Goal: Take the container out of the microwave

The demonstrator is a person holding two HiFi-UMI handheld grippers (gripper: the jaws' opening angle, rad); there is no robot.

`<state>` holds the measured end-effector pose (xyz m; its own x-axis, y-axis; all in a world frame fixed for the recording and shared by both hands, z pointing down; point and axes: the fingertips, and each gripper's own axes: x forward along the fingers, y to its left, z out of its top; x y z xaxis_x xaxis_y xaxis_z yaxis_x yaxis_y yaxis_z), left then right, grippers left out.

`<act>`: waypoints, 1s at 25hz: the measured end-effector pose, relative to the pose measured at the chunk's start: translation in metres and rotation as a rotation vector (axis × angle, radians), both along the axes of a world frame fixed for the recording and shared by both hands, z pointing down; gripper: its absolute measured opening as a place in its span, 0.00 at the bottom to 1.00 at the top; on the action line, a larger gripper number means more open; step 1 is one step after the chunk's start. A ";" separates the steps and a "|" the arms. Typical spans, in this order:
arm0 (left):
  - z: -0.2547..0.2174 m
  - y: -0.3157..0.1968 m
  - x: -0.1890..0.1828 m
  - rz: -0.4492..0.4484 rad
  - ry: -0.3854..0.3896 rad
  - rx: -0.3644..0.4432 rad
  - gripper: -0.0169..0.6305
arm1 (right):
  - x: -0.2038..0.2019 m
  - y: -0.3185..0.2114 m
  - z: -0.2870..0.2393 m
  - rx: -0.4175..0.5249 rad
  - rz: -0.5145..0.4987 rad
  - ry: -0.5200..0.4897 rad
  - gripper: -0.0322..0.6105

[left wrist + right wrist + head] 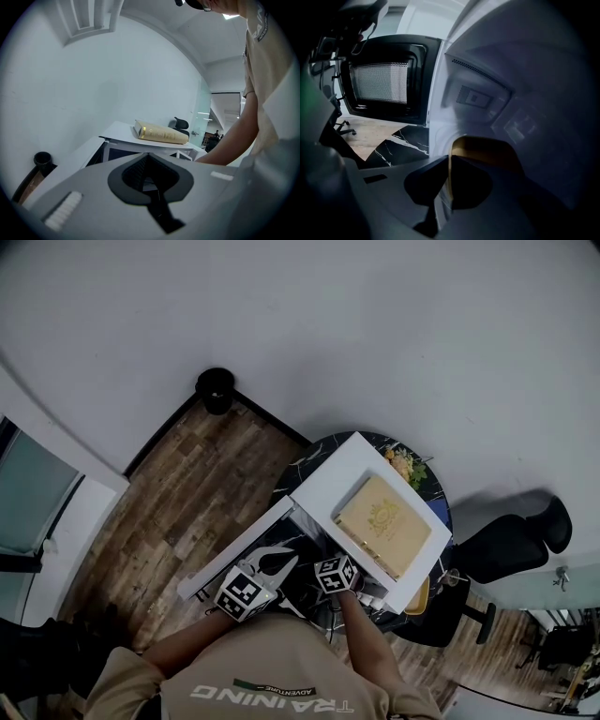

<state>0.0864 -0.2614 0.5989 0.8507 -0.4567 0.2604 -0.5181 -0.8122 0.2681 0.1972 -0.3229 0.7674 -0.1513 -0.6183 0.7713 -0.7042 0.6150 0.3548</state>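
Reaching into the open white microwave (323, 474), the right gripper (448, 161) has its fingers pressed together on the near rim of the rounded yellow container (487, 147), with the thin wall pinched between them. The container sits inside the oven cavity, extending beyond the fingers and to their right. To the left of these fingers stands the black-framed microwave door with a mesh window (382, 82), wide open. Below it lies the black marble table (401, 147). The left gripper (149, 164) hangs outside the oven, its fingers apart and nothing between them. Beyond and above those fingers a gold-coloured book (161, 133) lies flat on the microwave's top.
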 end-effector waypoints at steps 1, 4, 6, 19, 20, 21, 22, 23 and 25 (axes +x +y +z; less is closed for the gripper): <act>0.000 0.001 0.000 0.001 -0.001 0.003 0.04 | -0.001 0.001 0.000 0.001 -0.005 -0.001 0.06; -0.004 0.003 -0.002 0.017 -0.009 0.020 0.04 | -0.005 0.004 -0.006 0.014 -0.018 -0.009 0.06; -0.008 0.005 -0.003 0.034 -0.013 0.033 0.04 | -0.009 0.007 -0.013 0.030 -0.020 -0.020 0.06; 0.006 0.019 -0.006 0.144 0.022 -0.003 0.04 | -0.034 0.050 -0.050 0.066 -0.033 0.016 0.06; 0.008 0.020 -0.005 0.158 0.026 0.005 0.04 | -0.037 0.053 -0.053 0.072 -0.041 0.025 0.06; 0.011 0.020 -0.004 0.170 0.029 0.010 0.04 | -0.041 0.056 -0.055 0.078 -0.046 0.032 0.06; 0.013 0.021 -0.002 0.183 0.031 0.011 0.04 | -0.043 0.059 -0.058 0.084 -0.047 0.036 0.06; 0.015 0.022 0.000 0.194 0.032 0.007 0.04 | -0.045 0.063 -0.060 0.088 -0.045 0.036 0.06; 0.019 0.026 0.005 0.219 0.029 -0.005 0.04 | -0.047 0.072 -0.064 0.089 -0.027 0.017 0.06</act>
<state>0.0916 -0.2353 0.6179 0.9365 -0.2590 0.2365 -0.3216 -0.9032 0.2842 0.1504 -0.2505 0.7038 -0.1563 -0.6807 0.7157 -0.6815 0.5988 0.4207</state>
